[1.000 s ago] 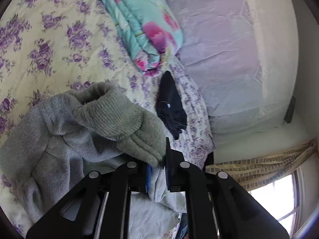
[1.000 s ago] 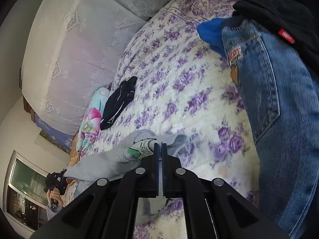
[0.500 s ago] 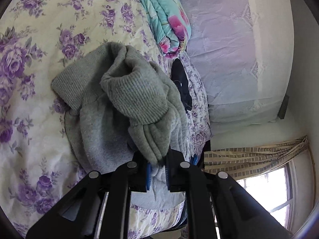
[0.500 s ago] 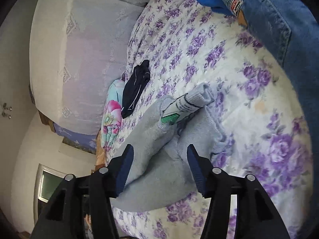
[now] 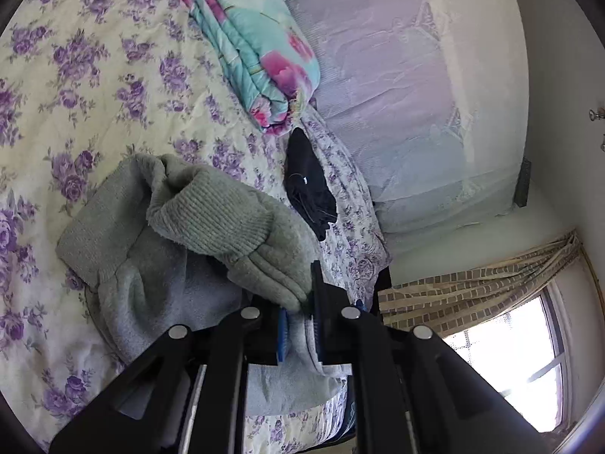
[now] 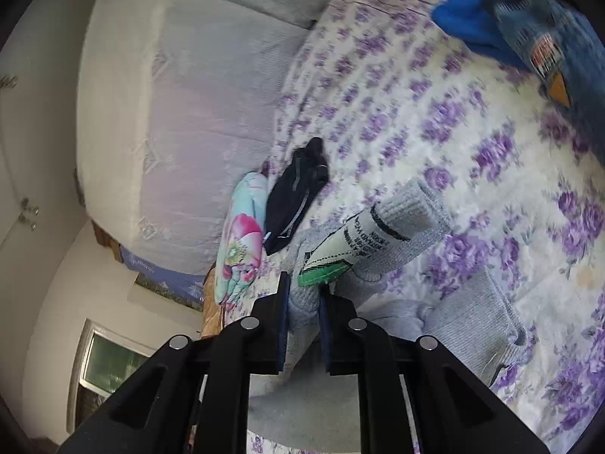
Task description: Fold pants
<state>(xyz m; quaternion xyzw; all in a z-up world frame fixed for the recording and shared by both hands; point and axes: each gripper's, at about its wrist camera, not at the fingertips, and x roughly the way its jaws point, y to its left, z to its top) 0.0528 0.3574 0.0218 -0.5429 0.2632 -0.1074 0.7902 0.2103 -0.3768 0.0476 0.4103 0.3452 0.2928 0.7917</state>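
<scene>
Grey fleece sweatpants [image 5: 159, 272] with ribbed cuffs lie bunched on the floral bedspread [image 5: 75, 75]. My left gripper [image 5: 298, 317] is shut on the pants fabric just below a ribbed cuff [image 5: 211, 215], holding it a little above the bed. In the right wrist view the same pants [image 6: 465, 314] show a cuff with a white and green label [image 6: 340, 249]. My right gripper [image 6: 302, 321] is closed on a fold of the grey fabric near that label.
A folded turquoise and pink quilt [image 5: 257, 45] and a black garment [image 5: 310, 185] lie near the bed's edge by a white netted wall. Blue jeans [image 6: 548, 38] and a blue cloth [image 6: 465, 22] lie at the far right. A curtained window [image 5: 510, 317] is beyond the bed.
My right gripper, open half a second ago, has closed on the pants near the label. My left gripper kept its grip and shifted the cuff over the bed.
</scene>
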